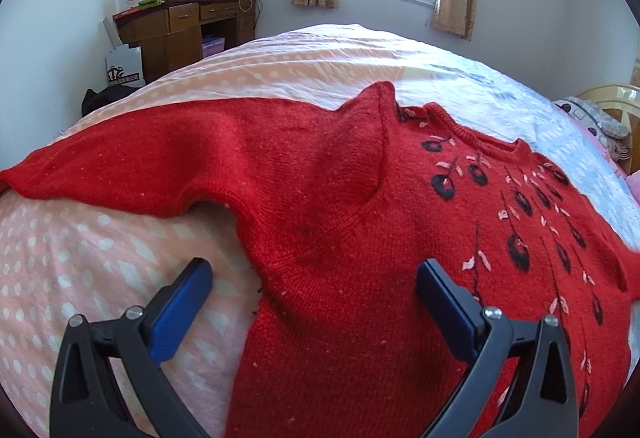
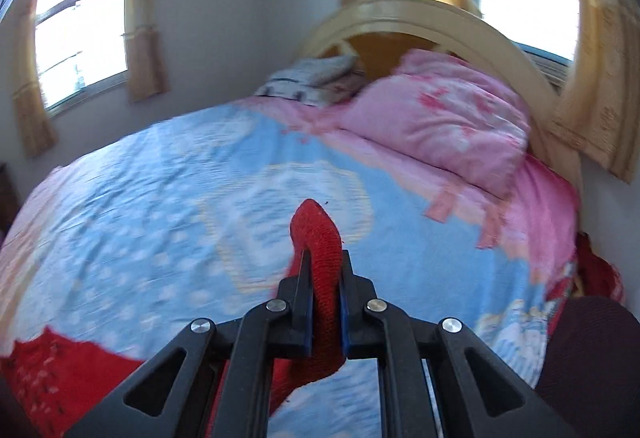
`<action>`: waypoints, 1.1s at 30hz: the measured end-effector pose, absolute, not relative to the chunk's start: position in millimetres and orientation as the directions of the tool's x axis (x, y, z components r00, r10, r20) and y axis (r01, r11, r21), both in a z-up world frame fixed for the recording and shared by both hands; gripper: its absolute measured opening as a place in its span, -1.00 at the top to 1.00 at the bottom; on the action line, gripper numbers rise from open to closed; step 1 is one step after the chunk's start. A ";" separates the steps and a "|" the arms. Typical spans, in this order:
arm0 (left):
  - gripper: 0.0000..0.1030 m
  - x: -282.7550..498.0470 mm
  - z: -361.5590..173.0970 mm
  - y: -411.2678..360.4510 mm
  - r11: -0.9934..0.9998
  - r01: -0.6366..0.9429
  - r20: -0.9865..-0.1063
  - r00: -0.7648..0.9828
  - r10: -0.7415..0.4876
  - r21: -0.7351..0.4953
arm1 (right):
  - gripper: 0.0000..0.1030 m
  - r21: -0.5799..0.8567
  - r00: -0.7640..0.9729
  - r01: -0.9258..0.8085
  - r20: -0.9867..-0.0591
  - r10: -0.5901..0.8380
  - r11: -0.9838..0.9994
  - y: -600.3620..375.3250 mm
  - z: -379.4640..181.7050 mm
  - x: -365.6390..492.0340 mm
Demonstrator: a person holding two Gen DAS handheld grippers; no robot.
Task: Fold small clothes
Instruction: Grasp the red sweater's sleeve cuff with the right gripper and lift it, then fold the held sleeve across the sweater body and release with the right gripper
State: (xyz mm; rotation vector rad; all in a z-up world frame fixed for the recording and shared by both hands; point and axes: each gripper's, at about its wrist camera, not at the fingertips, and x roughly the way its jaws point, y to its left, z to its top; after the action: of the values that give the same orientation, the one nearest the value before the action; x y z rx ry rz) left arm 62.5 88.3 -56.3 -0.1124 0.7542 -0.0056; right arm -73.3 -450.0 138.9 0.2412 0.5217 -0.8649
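A red knitted sweater [image 1: 360, 222] with black and pink embroidery lies spread on the bed, one sleeve [image 1: 120, 166] stretched out to the left. A fold of its shoulder stands up in a peak. My left gripper [image 1: 314, 278] is open and empty, low over the sweater's left side edge. My right gripper [image 2: 325, 270] is shut on a red sleeve end [image 2: 316, 234] and holds it lifted above the bedspread. More of the sweater [image 2: 56, 374] shows at the lower left of the right wrist view.
The bed has a pink dotted sheet [image 1: 80, 262] and a blue and pink bedspread [image 2: 180, 198]. A pink pillow [image 2: 448, 118] and a headboard [image 2: 420, 18] are at the far end. A wooden desk [image 1: 180, 26] with clutter stands by the wall.
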 end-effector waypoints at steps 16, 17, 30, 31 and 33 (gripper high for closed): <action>-1.00 23.5 -44.4 134.0 0.990 -0.090 -0.689 0.724 -0.010 -0.108 | 0.83 0.056 0.783 0.112 -0.619 -0.053 0.992 -104.5 73.5 107.6; -1.00 22.8 -46.2 138.9 0.989 -0.100 -0.688 0.726 0.000 -0.106 | 0.83 0.078 0.772 0.091 -0.635 -0.020 0.993 -89.9 59.5 115.3; -1.00 19.7 -63.0 135.6 0.993 -0.079 -0.656 0.755 0.006 -0.082 | 0.22 0.399 0.605 -0.140 -0.690 0.398 0.906 -4.3 -51.6 151.8; -1.00 19.9 -63.0 135.7 0.994 -0.079 -0.656 0.755 0.008 -0.080 | 0.00 0.421 0.596 -0.167 -0.677 0.432 0.891 -5.4 -47.7 150.0; -1.00 19.4 -62.9 136.5 0.994 -0.081 -0.657 0.754 0.017 -0.067 | -0.01 0.485 0.587 -0.223 -0.626 0.514 0.846 -10.6 -37.3 143.0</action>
State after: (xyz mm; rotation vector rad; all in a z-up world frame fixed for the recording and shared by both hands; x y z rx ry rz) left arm 19.4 136.5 -62.9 -0.0937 0.7151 0.0539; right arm 143.0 -10.6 -37.3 0.3770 0.8407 0.4414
